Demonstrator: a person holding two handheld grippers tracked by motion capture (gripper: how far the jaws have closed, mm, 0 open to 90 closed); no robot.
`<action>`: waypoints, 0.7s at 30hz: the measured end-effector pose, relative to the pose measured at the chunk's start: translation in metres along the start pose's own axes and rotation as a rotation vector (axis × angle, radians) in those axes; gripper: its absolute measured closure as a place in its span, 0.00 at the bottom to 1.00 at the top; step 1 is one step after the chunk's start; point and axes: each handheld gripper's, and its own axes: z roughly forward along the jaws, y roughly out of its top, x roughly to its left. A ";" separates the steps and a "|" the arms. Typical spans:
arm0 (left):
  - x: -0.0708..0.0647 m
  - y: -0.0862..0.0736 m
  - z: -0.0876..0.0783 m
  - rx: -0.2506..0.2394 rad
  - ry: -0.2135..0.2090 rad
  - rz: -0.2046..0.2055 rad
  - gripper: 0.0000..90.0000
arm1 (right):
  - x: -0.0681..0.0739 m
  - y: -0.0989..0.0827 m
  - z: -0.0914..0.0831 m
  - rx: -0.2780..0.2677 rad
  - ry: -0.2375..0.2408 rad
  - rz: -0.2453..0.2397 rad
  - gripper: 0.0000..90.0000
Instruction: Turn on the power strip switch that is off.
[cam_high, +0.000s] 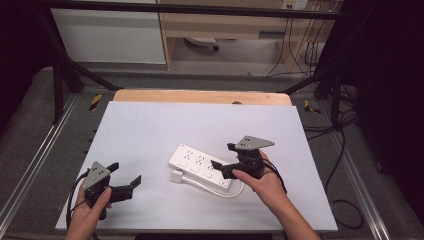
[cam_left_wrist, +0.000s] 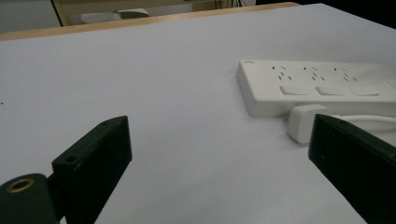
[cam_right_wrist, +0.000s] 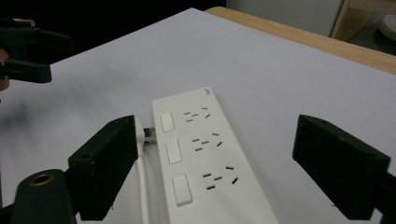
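From the high view, a desk (cam_high: 150, 125) with a pale grey-white top and a strip of bare wood along its far edge stands on a grey floor, framed by black struts. Beyond it are a white cabinet (cam_high: 107, 32), a light wooden shelf unit (cam_high: 225, 25) and loose cables (cam_high: 295, 50). A white power strip (cam_high: 197, 164) lies slightly right of the desk's centre, its white plug (cam_high: 177, 176) and cord at its near side. The left hand-held gripper (cam_high: 125, 180) sits near the near-left corner, jaws apart and empty. The right hand-held gripper (cam_high: 224, 159) hovers over the strip's right end, jaws apart.

In the left gripper view, the jaws stand wide apart over bare desk; the power strip (cam_left_wrist: 322, 86) and plug (cam_left_wrist: 303, 122) lie ahead to the right.

In the right gripper view, the jaws stand wide apart with the power strip (cam_right_wrist: 201, 158) between them, untouched; three switches and three socket groups show, the cord (cam_right_wrist: 141, 186) running along its left side.
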 end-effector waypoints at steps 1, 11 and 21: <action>0.000 0.000 0.000 0.001 -0.004 -0.004 0.07 | 0.001 0.000 0.001 0.003 0.000 -0.002 0.19; 0.001 0.000 0.000 0.002 -0.006 -0.006 0.07 | 0.005 0.000 0.008 0.016 0.008 -0.010 0.19; 0.000 0.000 0.001 0.006 -0.018 -0.005 0.07 | 0.008 -0.002 0.016 0.047 0.016 -0.019 0.21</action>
